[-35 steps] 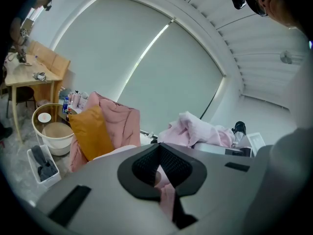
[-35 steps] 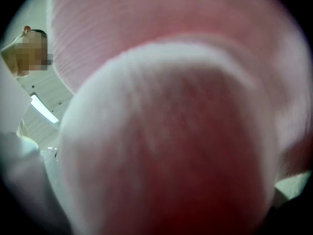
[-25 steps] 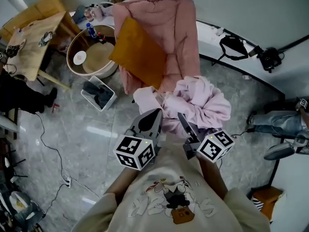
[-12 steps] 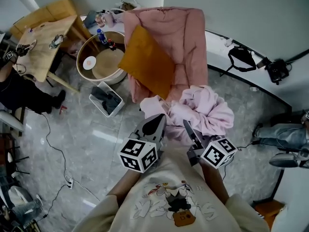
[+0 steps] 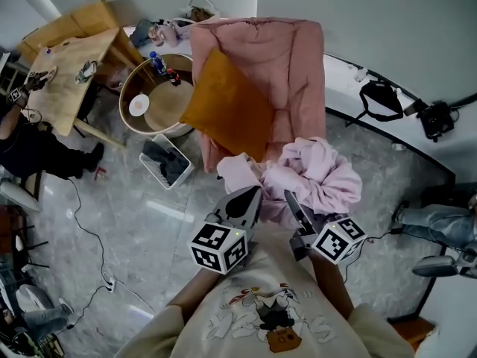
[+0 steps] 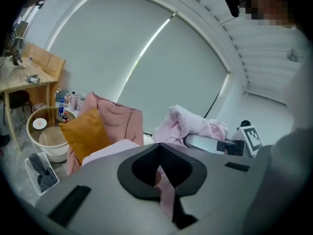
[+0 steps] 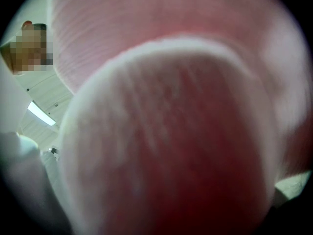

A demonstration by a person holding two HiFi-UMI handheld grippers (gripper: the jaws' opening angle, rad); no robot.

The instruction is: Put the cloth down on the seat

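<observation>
Left gripper [image 5: 252,195] clamps a thin fold and right gripper [image 5: 288,198] a thick wad of the pink cloth [image 5: 322,171], the armchair seat [image 5: 287,129] lying just ahead, right of the orange cushion [image 5: 227,107].

cloth [image 5: 317,171]: pale pink | armchair [image 5: 261,51]: dusty pink quilted cover | cushion [image 5: 227,110]: mustard orange | left gripper [image 5: 252,194]: grey, cube with black-and-white square markers | floor [image 5: 141,222]: grey, marbled | table [image 5: 71,69]: light wood
</observation>
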